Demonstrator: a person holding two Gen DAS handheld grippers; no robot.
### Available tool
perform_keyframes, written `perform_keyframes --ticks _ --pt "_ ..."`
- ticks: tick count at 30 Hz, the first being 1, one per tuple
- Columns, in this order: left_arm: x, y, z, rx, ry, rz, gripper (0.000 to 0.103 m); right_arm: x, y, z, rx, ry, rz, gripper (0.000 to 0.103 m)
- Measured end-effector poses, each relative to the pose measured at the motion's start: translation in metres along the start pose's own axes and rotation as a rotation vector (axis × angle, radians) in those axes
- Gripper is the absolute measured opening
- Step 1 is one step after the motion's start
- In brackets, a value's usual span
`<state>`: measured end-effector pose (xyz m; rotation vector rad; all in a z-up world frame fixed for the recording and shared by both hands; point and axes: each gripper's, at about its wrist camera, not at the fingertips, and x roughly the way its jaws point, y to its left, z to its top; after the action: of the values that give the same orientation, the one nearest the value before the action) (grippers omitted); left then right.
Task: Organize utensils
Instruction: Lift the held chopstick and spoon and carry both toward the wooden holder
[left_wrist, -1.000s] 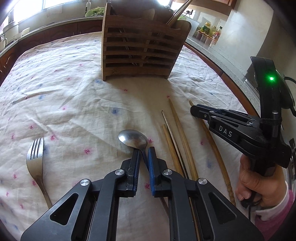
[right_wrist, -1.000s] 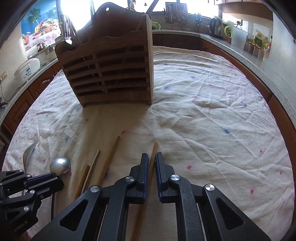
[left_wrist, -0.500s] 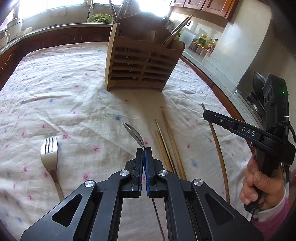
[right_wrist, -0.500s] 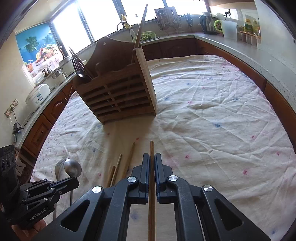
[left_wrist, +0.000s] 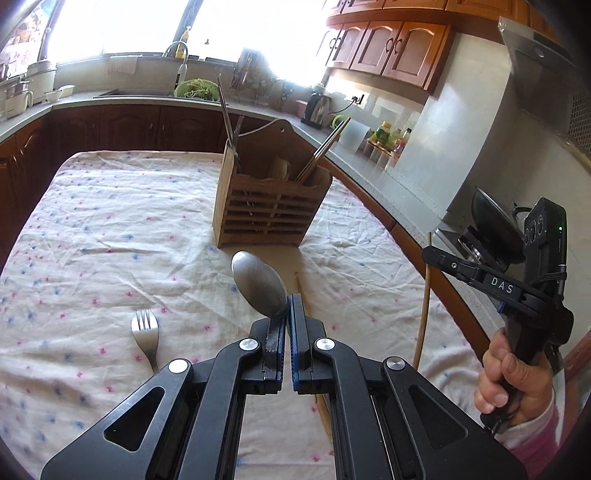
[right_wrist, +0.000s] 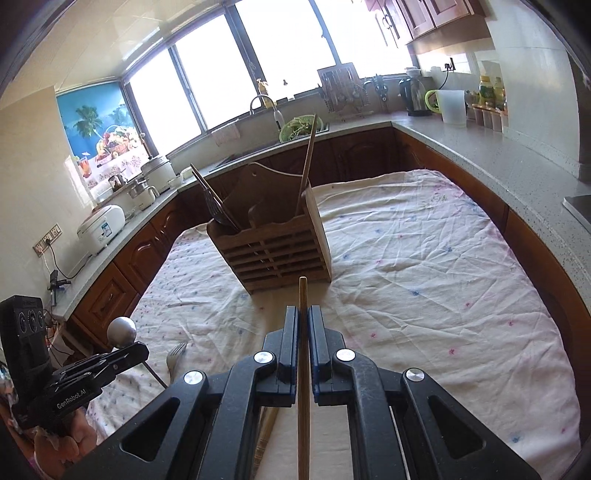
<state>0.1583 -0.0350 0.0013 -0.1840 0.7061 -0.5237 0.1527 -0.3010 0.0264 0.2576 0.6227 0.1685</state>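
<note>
My left gripper (left_wrist: 286, 312) is clamped tight on the spoon (left_wrist: 260, 284), bowl raised above the cloth. My right gripper (right_wrist: 303, 325) pinches a wooden chopstick (right_wrist: 303, 369) pointing toward the wooden holder (right_wrist: 277, 251). Fork (left_wrist: 146, 332) lies flat on the tablecloth (left_wrist: 92, 258).

My left gripper (left_wrist: 287, 314) and right gripper (right_wrist: 303, 325) are matte black plastic linkages with round silver screws and blue-edged finger pads. White lettering reads "DAS" on one side arm and "GenRobot.AI" on the other. My right hand (left_wrist: 511, 384) shows bare skin above a pink sleeve cuff.
</note>
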Motion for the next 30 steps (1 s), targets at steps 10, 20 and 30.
perform_keyframes --ticks 10,20,30 --pt "-0.021 -0.003 0.009 0.014 -0.066 -0.003 0.002 -0.041 0.006 0.015 0.002 -0.115 0.005 0.005" --pt "-0.025 0.001 0.014 0.009 -0.088 0.004 0.002 -0.050 -0.003 0.019 0.025 -0.144 0.001 0.005" --pt "-0.026 0.007 0.028 0.004 -0.115 0.015 0.002 -0.052 -0.001 0.031 0.028 -0.169 0.011 0.005"
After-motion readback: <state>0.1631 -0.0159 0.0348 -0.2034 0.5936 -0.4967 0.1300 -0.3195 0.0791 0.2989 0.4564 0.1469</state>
